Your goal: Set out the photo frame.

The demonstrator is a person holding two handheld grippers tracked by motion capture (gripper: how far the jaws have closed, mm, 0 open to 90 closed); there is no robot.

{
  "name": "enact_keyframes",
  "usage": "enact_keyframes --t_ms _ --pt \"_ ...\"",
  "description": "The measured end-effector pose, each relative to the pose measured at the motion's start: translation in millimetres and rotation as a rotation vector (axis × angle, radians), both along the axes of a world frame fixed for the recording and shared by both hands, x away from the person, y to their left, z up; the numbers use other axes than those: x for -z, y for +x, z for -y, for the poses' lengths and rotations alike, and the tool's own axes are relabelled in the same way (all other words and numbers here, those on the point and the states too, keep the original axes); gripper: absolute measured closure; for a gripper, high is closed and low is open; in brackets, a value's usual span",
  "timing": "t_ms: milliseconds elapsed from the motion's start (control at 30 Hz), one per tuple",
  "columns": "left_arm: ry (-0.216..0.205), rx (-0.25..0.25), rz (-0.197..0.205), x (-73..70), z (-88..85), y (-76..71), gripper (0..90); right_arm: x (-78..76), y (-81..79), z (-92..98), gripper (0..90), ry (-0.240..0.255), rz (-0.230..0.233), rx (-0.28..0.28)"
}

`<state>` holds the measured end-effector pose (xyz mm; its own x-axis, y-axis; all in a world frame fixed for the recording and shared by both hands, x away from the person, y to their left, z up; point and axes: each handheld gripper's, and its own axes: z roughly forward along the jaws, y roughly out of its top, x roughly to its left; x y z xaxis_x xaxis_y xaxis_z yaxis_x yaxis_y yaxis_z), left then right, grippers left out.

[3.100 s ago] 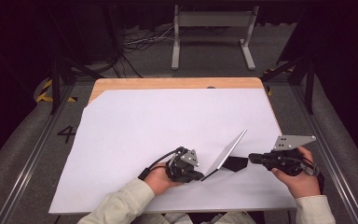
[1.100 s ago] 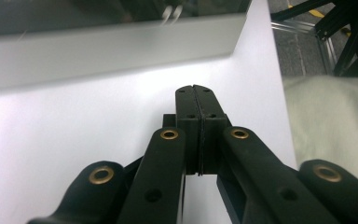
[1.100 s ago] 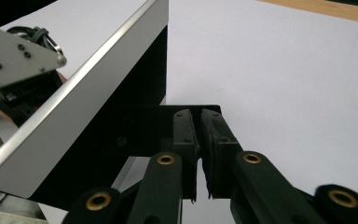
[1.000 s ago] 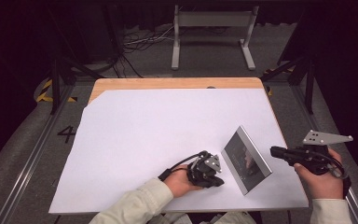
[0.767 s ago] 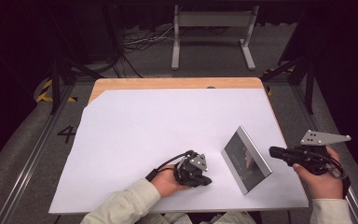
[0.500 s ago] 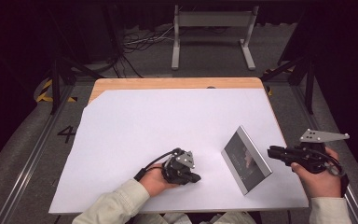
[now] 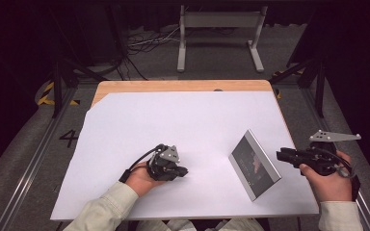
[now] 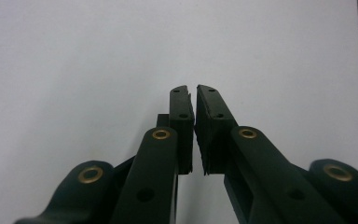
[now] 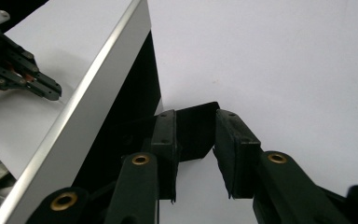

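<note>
A silver-edged picture frame (image 7: 254, 165) stands tilted on the white sheet at the right front, its dark face toward the person. My left gripper (image 7: 182, 171) rests on the sheet well to the frame's left. Its jaws have just been opening to a narrow gap with nothing between them (image 8: 195, 93). My right gripper (image 7: 279, 155) points at the frame's back from the right. Its jaws have just been opening and stand apart on either side of the frame's black stand flap (image 9: 196, 133), not pressing on it. The frame's silver edge (image 9: 84, 107) rises at the left of that view.
The white sheet (image 7: 173, 120) covers a wooden table whose far edge (image 7: 173, 85) is bare. A metal stand (image 7: 219, 29) and cables lie on the floor behind. Rails run along both sides of the table.
My left gripper has slid left, away from the frame. The right gripper has kept its place behind the frame. The frame stands as it did a second ago.
</note>
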<state>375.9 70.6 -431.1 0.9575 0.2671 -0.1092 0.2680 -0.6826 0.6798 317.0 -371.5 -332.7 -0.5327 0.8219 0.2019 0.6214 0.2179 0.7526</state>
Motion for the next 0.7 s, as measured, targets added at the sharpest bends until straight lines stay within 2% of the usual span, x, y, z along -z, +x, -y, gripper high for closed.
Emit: enact_keyframes --t_ms 300,400,533,633,700 --pt "-0.005 -0.046 -0.006 3.5 -10.5 7.6 85.1 -6.1 0.4 -6.6 64.5 -0.044 0.002 0.037" --pt "-0.011 -0.07 -0.011 6.9 -14.3 11.3 85.1 -5.5 2.9 -7.4 63.9 -0.045 -0.003 0.042" --pt "-0.042 -0.086 -0.005 12.6 -19.1 15.3 84.5 -6.0 5.5 -6.7 66.3 -0.038 -0.03 0.054" --pt "-0.069 -0.102 -0.007 15.8 -20.7 16.6 84.6 -8.7 10.5 -8.3 66.9 -0.069 -0.071 0.062" --pt "-0.072 -0.098 0.011 15.5 -20.7 15.9 84.6 -12.1 15.9 -9.2 67.4 -0.084 -0.1 0.063"
